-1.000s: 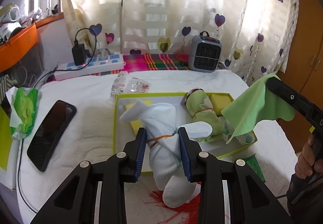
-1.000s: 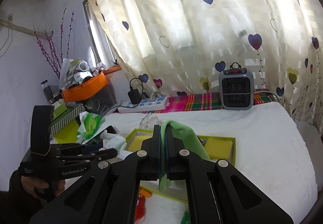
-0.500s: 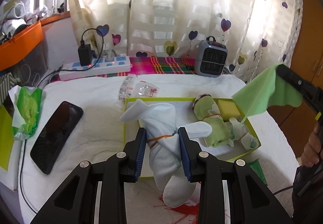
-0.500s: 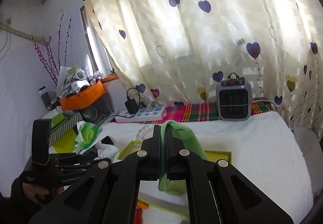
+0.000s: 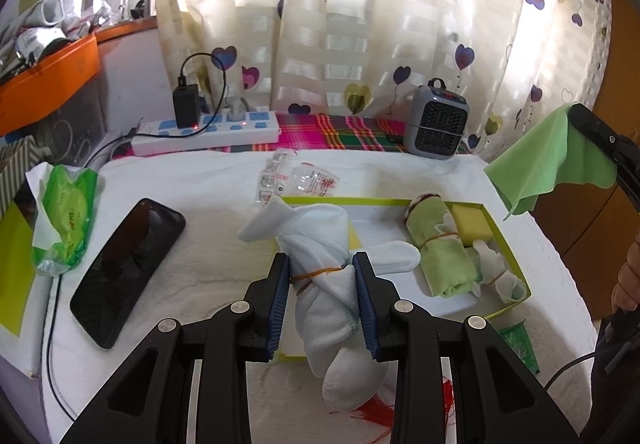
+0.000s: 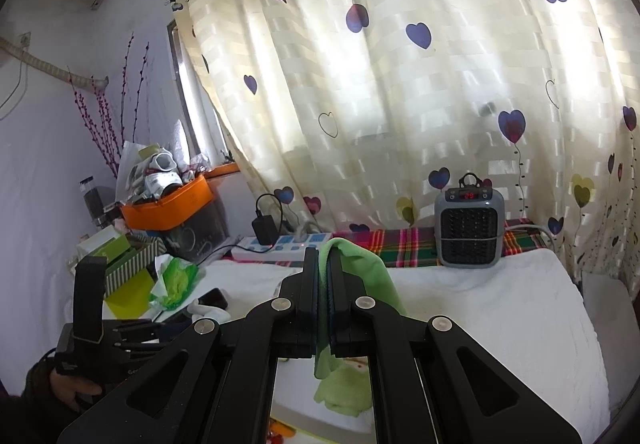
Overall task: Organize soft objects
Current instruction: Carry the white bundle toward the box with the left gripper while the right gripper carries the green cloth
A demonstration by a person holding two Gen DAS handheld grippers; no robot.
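White cloth fills your left gripper [image 5: 322, 286]: its blue-padded fingers are clamped on a sock bundle [image 5: 326, 276] tied with an orange rubber band, held above the near edge of the yellow-green tray [image 5: 514, 262]. In that tray lie a rolled green towel [image 5: 438, 248], a yellow sponge [image 5: 472, 222] and a smaller rolled sock [image 5: 498, 270]. Your right gripper [image 6: 323, 286] is pinched tight on a green cloth [image 6: 370, 272], which hangs in the air well above the tray's right side. On the white-covered table [image 5: 208, 244] to the left lie a black phone [image 5: 128, 266] and a green wipes pack [image 5: 66, 214]. A small grey heater [image 6: 469, 226] stands by the curtain.
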